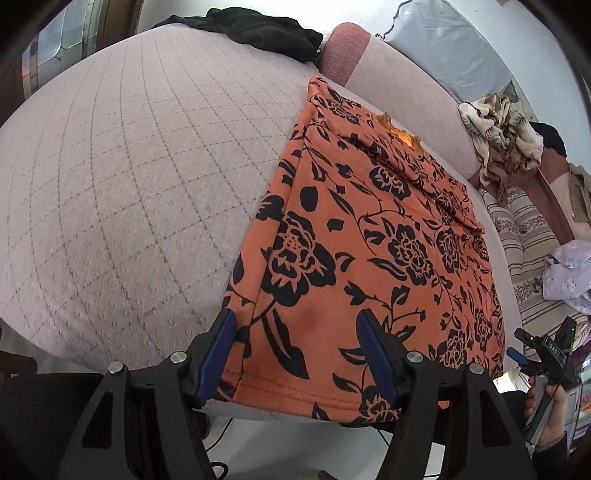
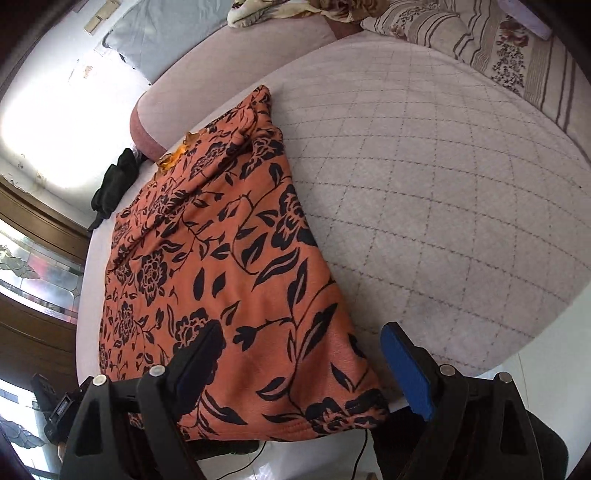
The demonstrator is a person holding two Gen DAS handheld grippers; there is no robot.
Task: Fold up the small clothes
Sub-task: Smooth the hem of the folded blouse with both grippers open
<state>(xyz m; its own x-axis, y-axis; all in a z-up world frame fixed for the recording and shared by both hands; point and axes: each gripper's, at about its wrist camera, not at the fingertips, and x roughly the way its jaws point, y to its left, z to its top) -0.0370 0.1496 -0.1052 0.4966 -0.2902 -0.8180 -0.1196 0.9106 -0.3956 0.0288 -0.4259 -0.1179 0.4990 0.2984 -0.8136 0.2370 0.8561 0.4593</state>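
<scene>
An orange garment with a black flower print [image 1: 373, 240] lies flat on the pale quilted surface [image 1: 129, 166], folded lengthwise, its hem at the near edge. My left gripper [image 1: 295, 332] is open, its blue-padded fingers straddling the garment's near left corner just above the cloth. In the right wrist view the same garment [image 2: 221, 258] lies left of centre. My right gripper [image 2: 303, 347] is open over its near right corner, the cloth between the fingers. The right gripper also shows in the left wrist view [image 1: 543, 354], held in a hand.
A black garment [image 1: 258, 29] lies at the far edge of the quilted surface. A patterned cream cloth [image 1: 498, 133], a striped floral cushion [image 2: 498, 48], a lilac garment [image 1: 569, 273] and a grey-blue pillow [image 1: 450, 44] sit beyond it. The surface drops to white floor at the near edge.
</scene>
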